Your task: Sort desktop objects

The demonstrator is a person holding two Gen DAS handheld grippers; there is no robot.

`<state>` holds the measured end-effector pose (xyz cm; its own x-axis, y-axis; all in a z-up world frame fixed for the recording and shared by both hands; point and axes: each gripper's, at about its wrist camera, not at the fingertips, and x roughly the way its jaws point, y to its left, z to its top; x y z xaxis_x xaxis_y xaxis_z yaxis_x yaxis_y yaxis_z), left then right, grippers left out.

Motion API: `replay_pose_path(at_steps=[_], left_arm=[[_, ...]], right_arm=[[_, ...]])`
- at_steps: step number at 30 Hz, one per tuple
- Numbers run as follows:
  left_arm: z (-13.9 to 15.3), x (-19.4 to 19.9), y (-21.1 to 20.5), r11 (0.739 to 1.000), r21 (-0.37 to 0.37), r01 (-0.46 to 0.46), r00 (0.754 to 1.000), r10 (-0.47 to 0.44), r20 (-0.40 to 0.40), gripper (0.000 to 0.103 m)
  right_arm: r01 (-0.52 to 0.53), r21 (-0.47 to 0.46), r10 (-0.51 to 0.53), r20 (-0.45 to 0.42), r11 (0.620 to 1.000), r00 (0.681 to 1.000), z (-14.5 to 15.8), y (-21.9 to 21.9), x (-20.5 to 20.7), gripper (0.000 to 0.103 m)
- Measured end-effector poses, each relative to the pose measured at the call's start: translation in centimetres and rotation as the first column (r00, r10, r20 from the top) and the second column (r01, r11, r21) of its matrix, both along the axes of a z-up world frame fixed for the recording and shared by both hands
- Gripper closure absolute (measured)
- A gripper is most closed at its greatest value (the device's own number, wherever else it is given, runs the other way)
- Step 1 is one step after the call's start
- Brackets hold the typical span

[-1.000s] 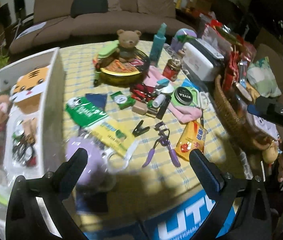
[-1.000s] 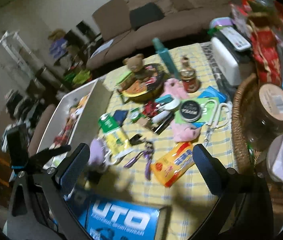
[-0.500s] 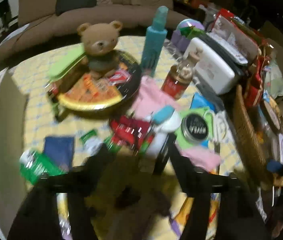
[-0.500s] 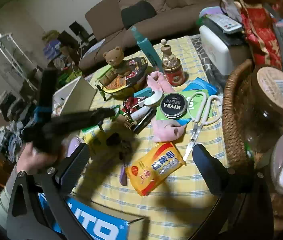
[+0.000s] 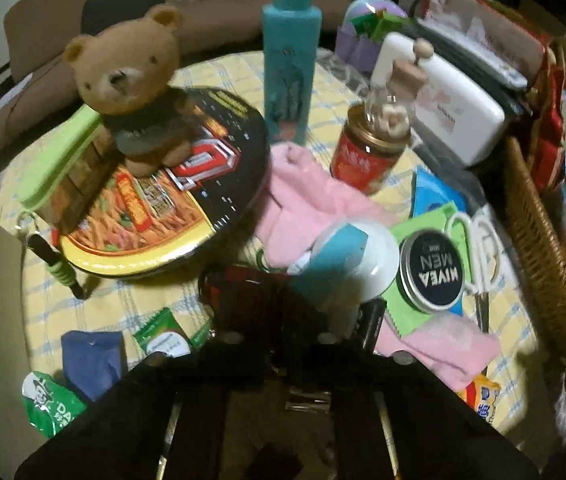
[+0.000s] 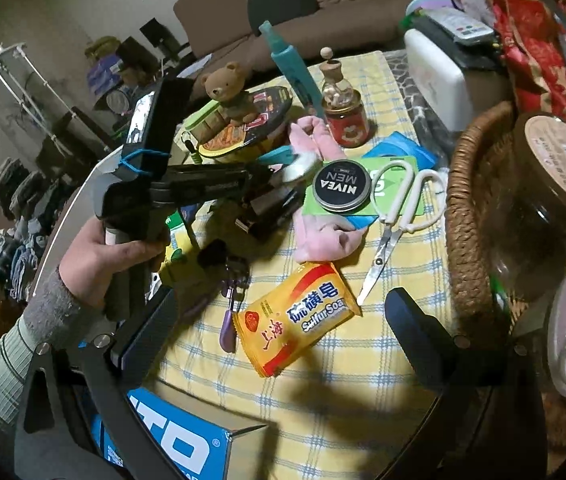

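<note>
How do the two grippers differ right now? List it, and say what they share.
The left gripper has its jaws closed together; the right gripper stands wide open. The left gripper's tips are down among the clutter beside the Nivea tin; the right gripper hangs over the yellow soap packet with nothing between its jaws. Both are black, two-fingered and angled down at the table.

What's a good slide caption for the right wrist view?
Open right gripper hovers above a yellow soap packet while the left gripper reaches into the desktop clutter.
</note>
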<state>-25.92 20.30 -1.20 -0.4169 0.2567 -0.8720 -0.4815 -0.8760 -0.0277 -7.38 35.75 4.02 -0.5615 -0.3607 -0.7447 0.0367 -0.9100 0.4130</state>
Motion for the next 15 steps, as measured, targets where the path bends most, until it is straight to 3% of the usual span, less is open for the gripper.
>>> replay_pose_path(at_steps=[2, 7, 12, 15], left_arm=[[0.1, 0.2, 0.2, 1.0, -0.012, -0.002, 1.0, 0.002, -0.016, 0.099], [2.2, 0.5, -0.4, 0.995, 0.096, -0.022, 1.0, 0.021, 0.016, 0.099], [6.2, 2.0, -1.5, 0.984, 0.177, 0.004, 1.0, -0.005, 0.01, 0.1], [8.5, 3.5, -1.9, 0.985, 0.171, 0.03, 1.0, -0.029, -0.009, 0.1]], right_arm=[[0.001, -0.005, -0.001, 0.004, 1.0, 1.0, -0.1, 0.1, -0.1, 0.0], [0.007, -0.006, -0.007, 0.007, 1.0, 1.0, -0.2, 0.1, -0.2, 0.0], [0.019, -0.026, -0.019, -0.001, 0.999, 1.0, 0.1, 0.3, -0.1, 0.0], [0.026, -0.047, -0.026, -0.005, 0.999, 1.0, 0.3, 0.6, 0.0, 0.0]])
